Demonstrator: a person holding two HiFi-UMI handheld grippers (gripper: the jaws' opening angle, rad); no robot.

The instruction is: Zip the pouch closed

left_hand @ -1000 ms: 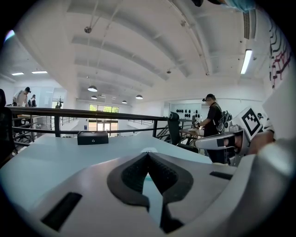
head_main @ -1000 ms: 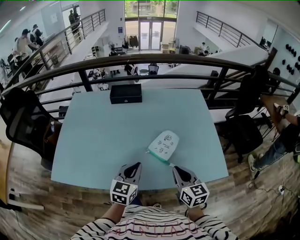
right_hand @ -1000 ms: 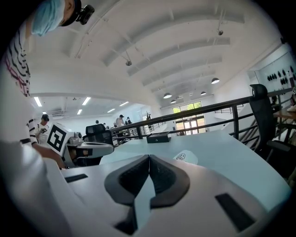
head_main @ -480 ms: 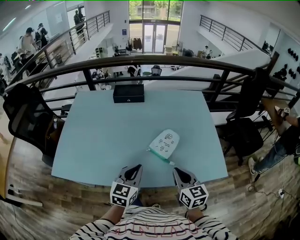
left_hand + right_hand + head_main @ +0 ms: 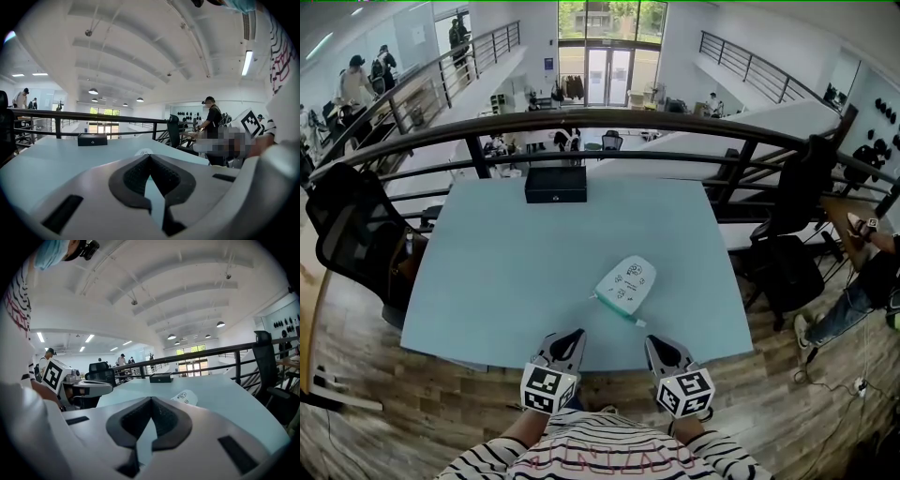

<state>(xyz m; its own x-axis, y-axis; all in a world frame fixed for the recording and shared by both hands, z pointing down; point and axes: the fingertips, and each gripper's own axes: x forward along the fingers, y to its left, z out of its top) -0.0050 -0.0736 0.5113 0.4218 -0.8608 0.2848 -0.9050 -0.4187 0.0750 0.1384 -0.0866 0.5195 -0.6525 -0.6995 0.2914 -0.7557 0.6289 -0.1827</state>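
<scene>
1. The pouch [image 5: 625, 283], white with small printed figures, is lying flat on the light blue desk [image 5: 506, 281]. It is sitting right of the middle and toward the near edge, slanting from near-left to far-right.
2. A teal zip strip [image 5: 613, 307] is running along the pouch's near end, and a short tail of it is sticking out toward the near right. It is showing too small to tell whether the zip is open or closed.
3. The left hand-held gripper [image 5: 573, 335] is being held over the desk's near edge, near-left of the pouch and apart from it. In the left gripper view its jaws are meeting at the tips and gripping nothing.
4. The right hand-held gripper [image 5: 651, 341] is being held over the same edge, close to the zip's tail on its near-right side, with a small gap showing in the head view. In the right gripper view its jaws are likewise pressing together, with nothing caught between them.
5. Both hand-held grippers are pointing away from the person toward the pouch, leaning slightly inward, with their marker cubes facing up.
6. A black box [image 5: 555, 185] is sitting at the desk's far edge, well apart from the pouch.
7. A dark railing [image 5: 609, 120] is curving behind the desk, and black chairs are standing at the left [image 5: 347, 234] and the right [image 5: 787, 267].
8. The person's striped shirt [image 5: 600, 450] is filling the bottom of the head view.
</scene>
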